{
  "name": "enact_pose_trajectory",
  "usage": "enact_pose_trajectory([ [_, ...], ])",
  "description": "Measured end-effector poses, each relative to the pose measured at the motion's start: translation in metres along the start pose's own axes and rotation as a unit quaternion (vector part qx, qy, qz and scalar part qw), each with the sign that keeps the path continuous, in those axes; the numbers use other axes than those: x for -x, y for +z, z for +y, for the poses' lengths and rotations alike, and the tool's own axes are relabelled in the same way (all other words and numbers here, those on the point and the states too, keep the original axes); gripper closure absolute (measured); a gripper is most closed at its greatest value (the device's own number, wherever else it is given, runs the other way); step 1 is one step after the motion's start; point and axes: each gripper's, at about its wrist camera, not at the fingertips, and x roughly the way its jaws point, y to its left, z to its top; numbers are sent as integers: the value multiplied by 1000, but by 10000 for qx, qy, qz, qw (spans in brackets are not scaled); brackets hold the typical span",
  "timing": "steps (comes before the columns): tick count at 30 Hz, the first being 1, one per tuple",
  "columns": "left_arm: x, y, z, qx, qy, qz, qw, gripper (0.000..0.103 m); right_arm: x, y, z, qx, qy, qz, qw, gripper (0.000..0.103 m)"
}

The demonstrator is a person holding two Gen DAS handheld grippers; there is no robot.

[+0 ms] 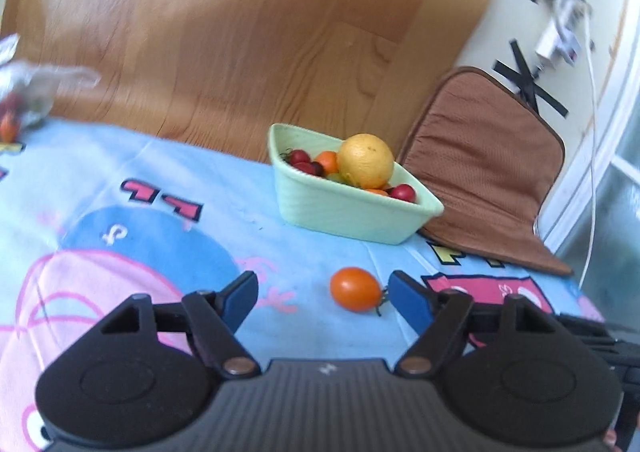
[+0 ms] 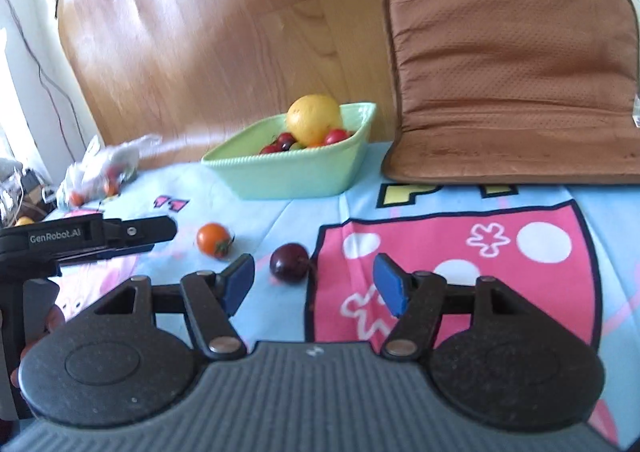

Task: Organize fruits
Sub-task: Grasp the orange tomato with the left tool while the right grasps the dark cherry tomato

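The left gripper point(image 1: 323, 294) stands with its jaws apart and nothing clamped; an orange tomato point(image 1: 355, 289) lies on the cloth point(image 1: 120, 172) in the gap, close to the right-hand blue pad point(image 1: 410, 298) though contact is hard to judge; past it sits the green bowl point(image 1: 340, 212), heaped with a big yellow fruit point(image 1: 365, 160) and small red and orange ones; a brown cushion point(image 1: 484, 156) leans just to the bowl's right; far left a clear bag point(image 1: 28, 92) holds a few more small fruits. The right gripper point(image 2: 314, 281) is likewise spread and empty; only its camera shows a dark red fruit point(image 2: 289, 262) on the cloth just ahead of the gap, nearer the left pad point(image 2: 239, 284), apart from both; the same tomato point(image 2: 213, 239) shows further left there, with the left gripper's black body point(image 2: 88, 238) beside it, fingertips of a hand point(image 2: 54, 320) curled on its handle; that side view cannot show how its jaws stand. The bowl point(image 2: 296, 172) and cushion point(image 2: 508, 72) look nearer and bigger from this side; a wooden board point(image 2: 192, 44) rises behind everything; the black tape crosses point(image 1: 528, 76) on the wall appear in the left view alone.
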Motion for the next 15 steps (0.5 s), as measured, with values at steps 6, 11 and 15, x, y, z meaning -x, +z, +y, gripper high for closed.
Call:
enact_pose_trajectory([
  [6, -21, -1, -29, -674, 2, 133, 9976, 32, -23, -3, 13, 541, -160, 309, 9979, 57],
  [11, -41, 1, -42, -839, 66, 477, 9953, 43, -37, 0, 17, 750, -280, 337, 9962, 59],
  [15, -43, -1, -39, -703, 141, 527, 9960, 66, -39, 1, 21, 810, -254, 355, 9958, 74],
])
